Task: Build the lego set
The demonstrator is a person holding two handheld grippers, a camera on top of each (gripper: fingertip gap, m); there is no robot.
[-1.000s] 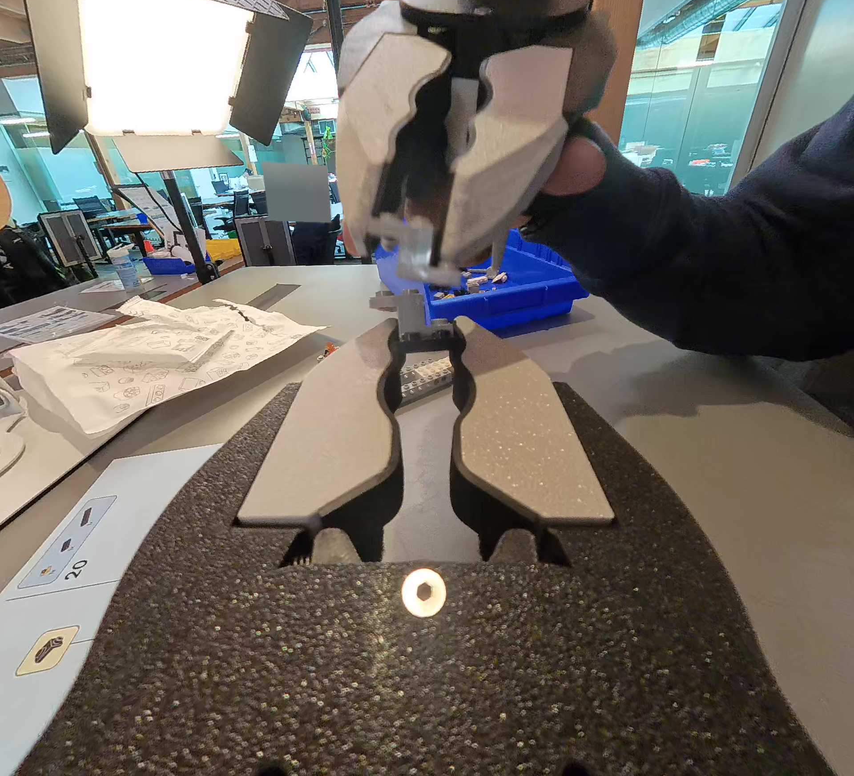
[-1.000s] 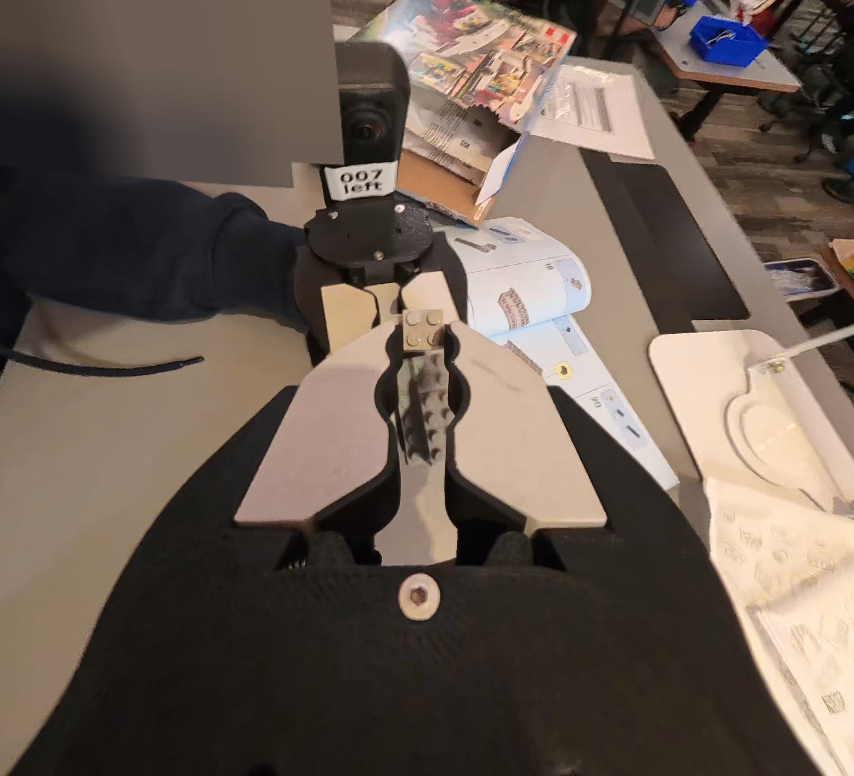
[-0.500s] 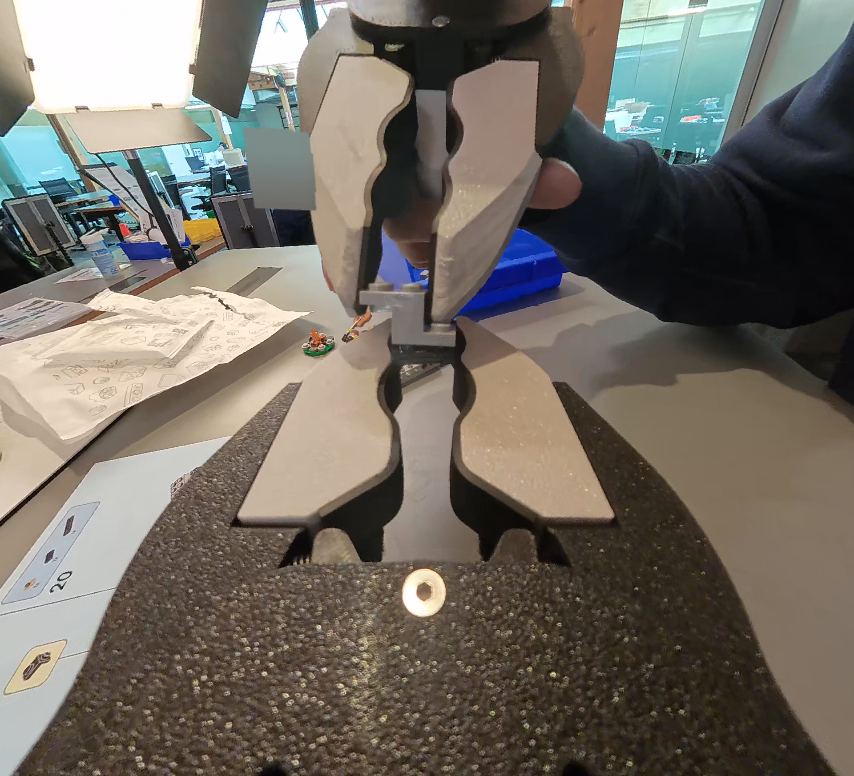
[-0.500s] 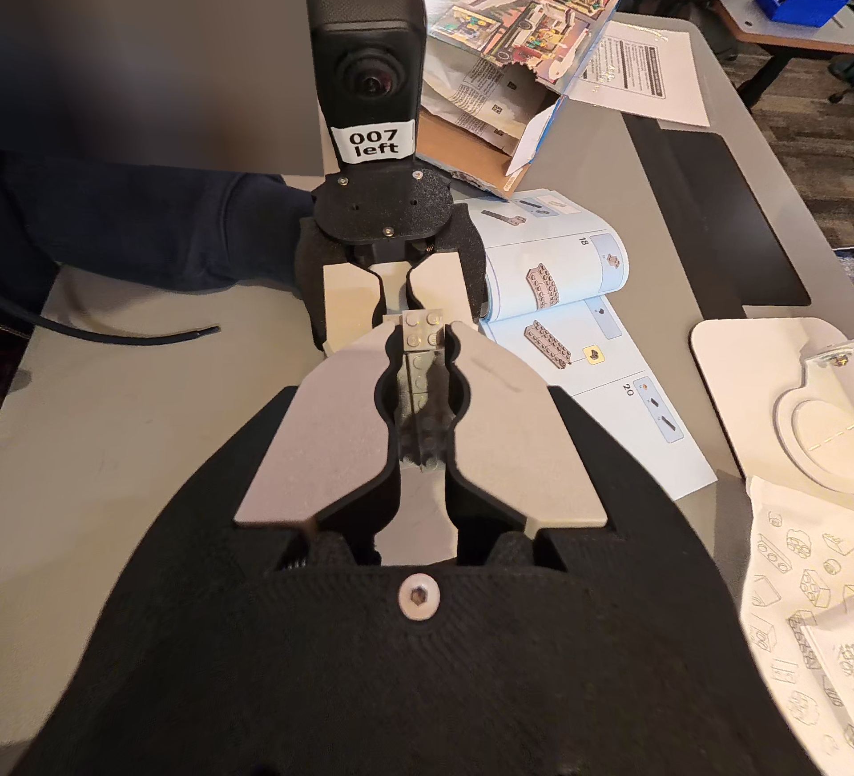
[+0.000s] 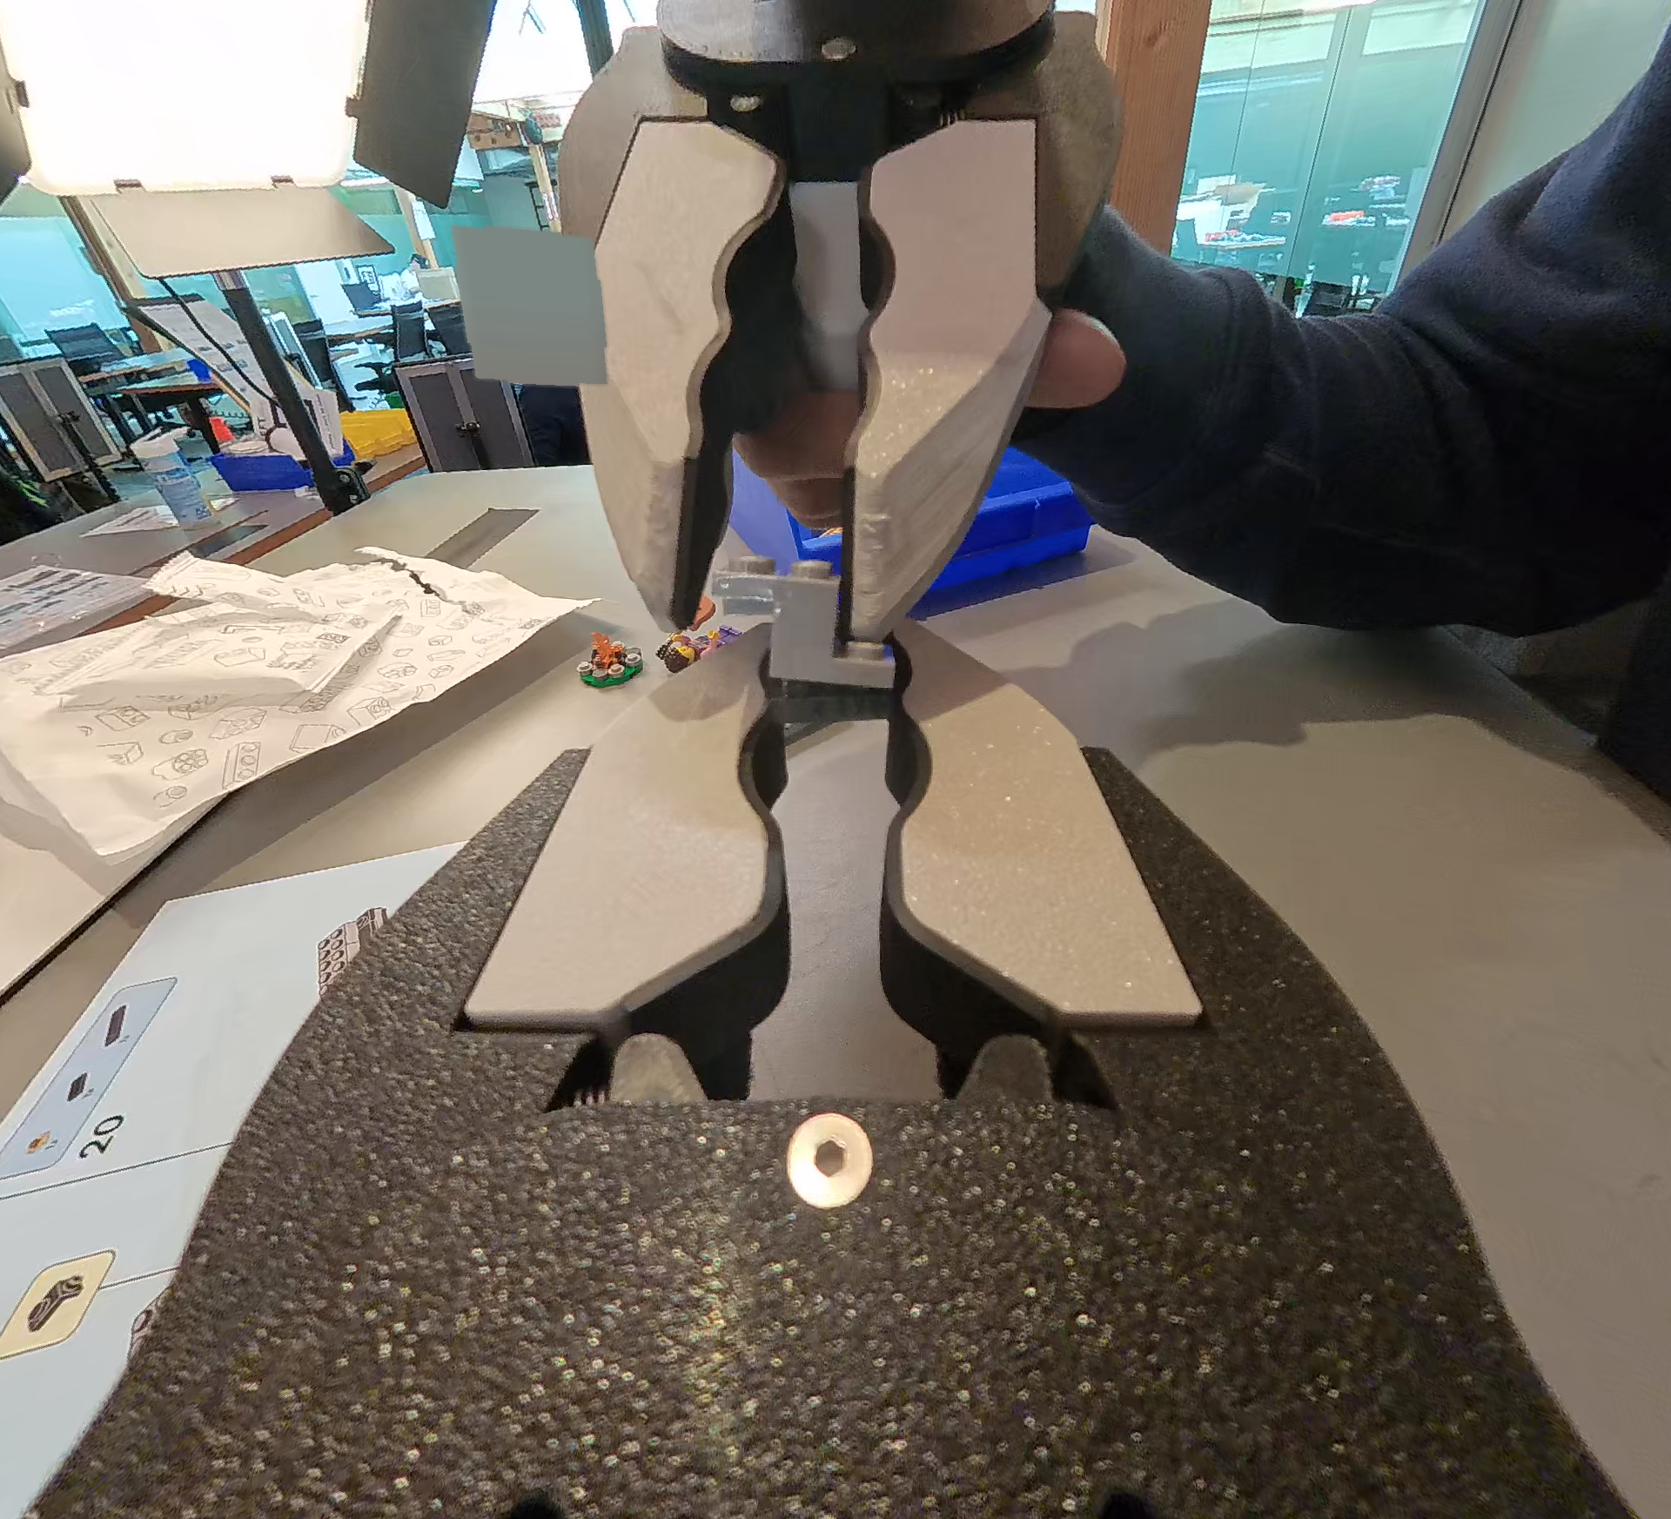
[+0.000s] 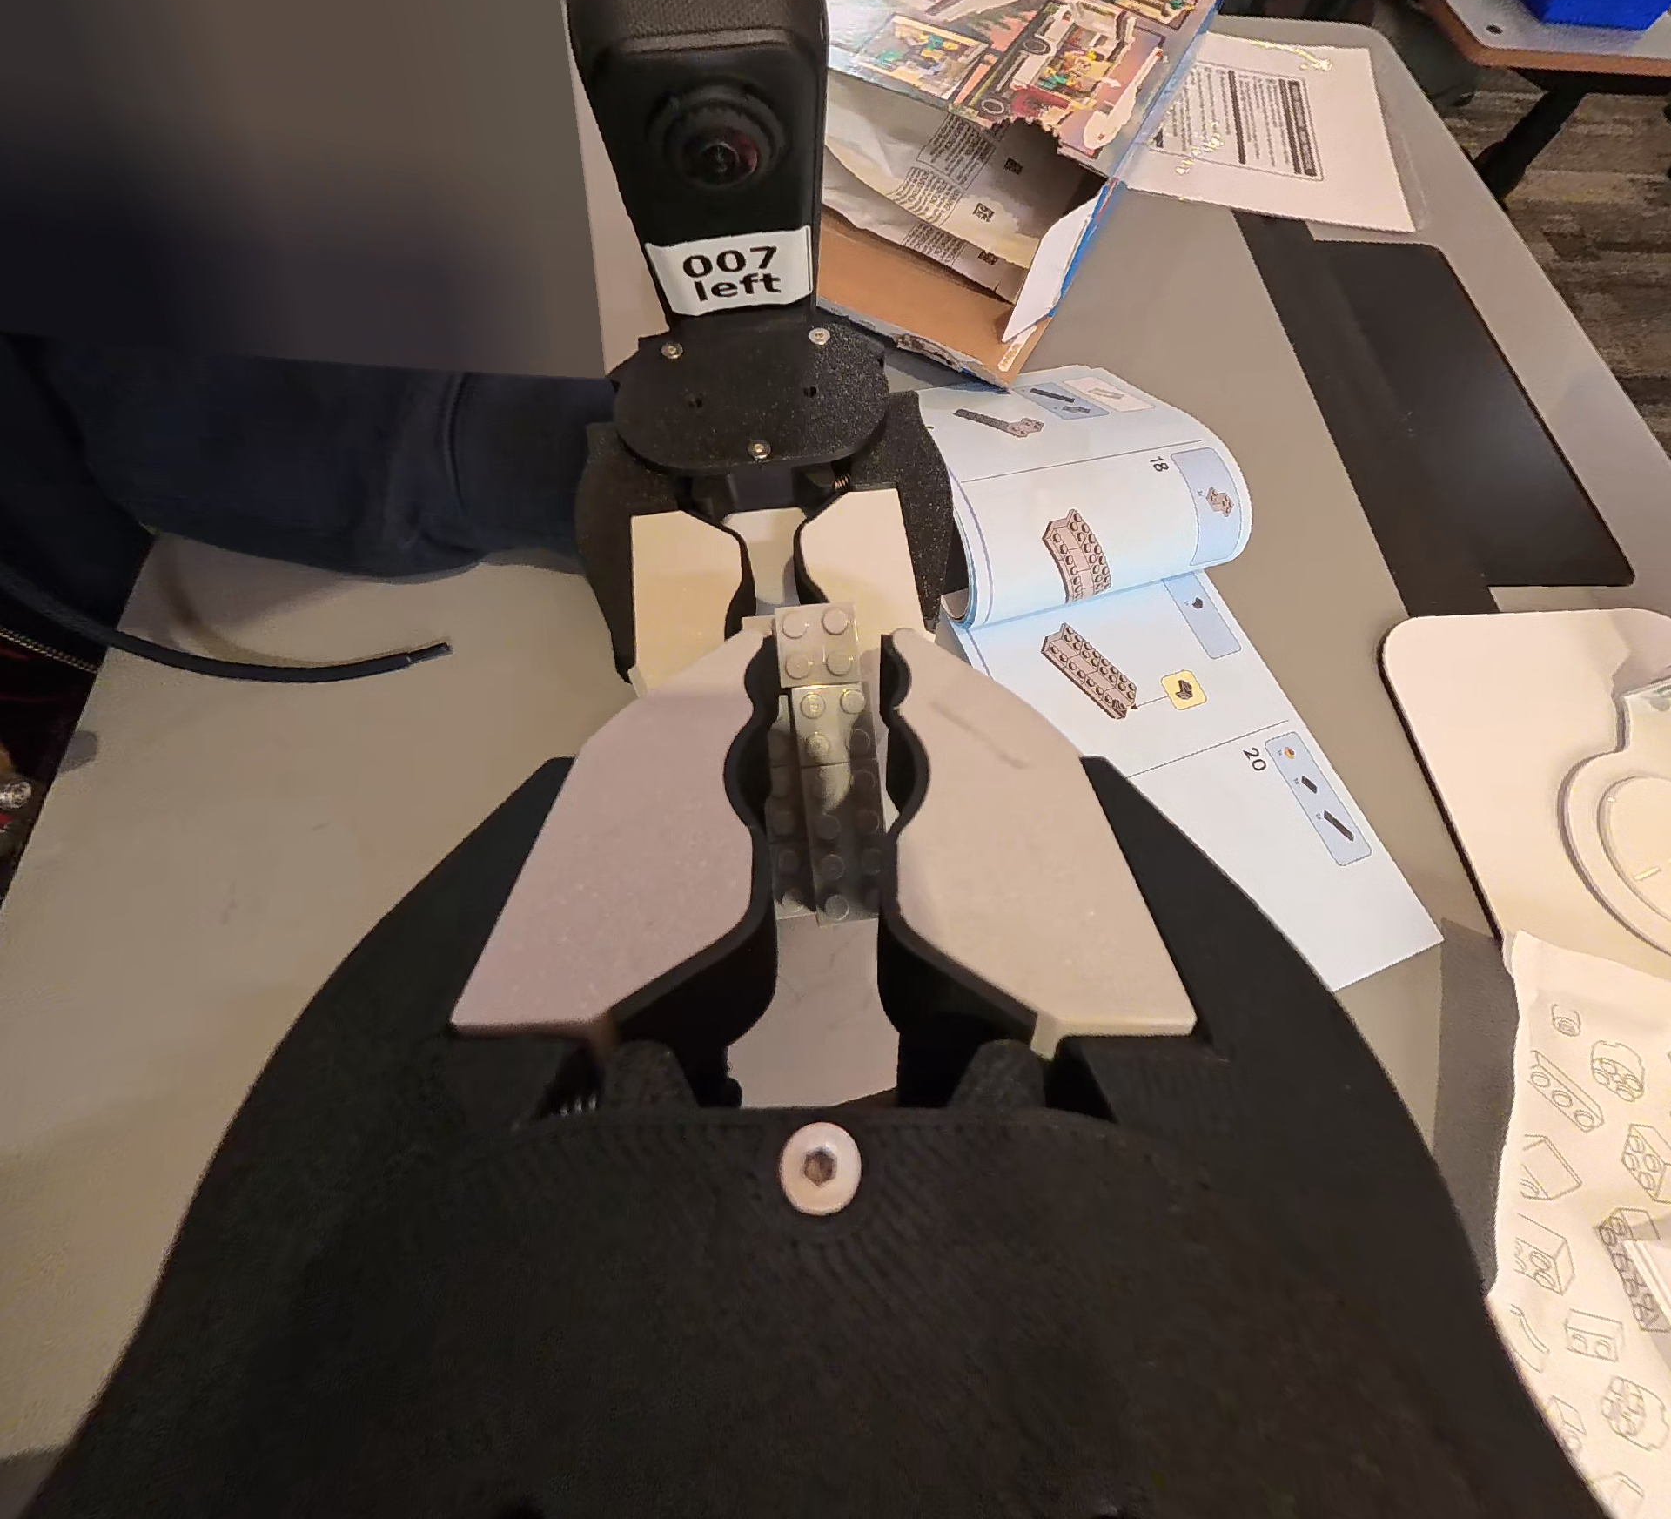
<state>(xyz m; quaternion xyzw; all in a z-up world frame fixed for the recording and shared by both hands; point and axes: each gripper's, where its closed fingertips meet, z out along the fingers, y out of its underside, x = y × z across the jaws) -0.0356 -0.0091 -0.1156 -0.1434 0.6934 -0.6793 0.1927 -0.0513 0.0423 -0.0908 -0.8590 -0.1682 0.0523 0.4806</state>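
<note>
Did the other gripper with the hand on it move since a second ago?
Yes. In the left wrist view, the right gripper spread its fingers over the grey brick piece, covering more of the blue bin.

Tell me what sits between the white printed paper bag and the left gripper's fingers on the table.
In the left wrist view, two small toy pieces lie there: a green-based one with orange flames and a purple toy figure.

A lit panel lamp (image 5: 181,10) on a black stand (image 5: 271,390) shines over the grey bench's (image 5: 1356,842) far left corner. Behind stand a wooden post (image 5: 1166,28), glass walls (image 5: 1311,146), and further desks (image 5: 136,381) with chairs. Patterned carpet (image 6: 1582,146) covers the floor beside another desk (image 6: 1537,19).
</note>
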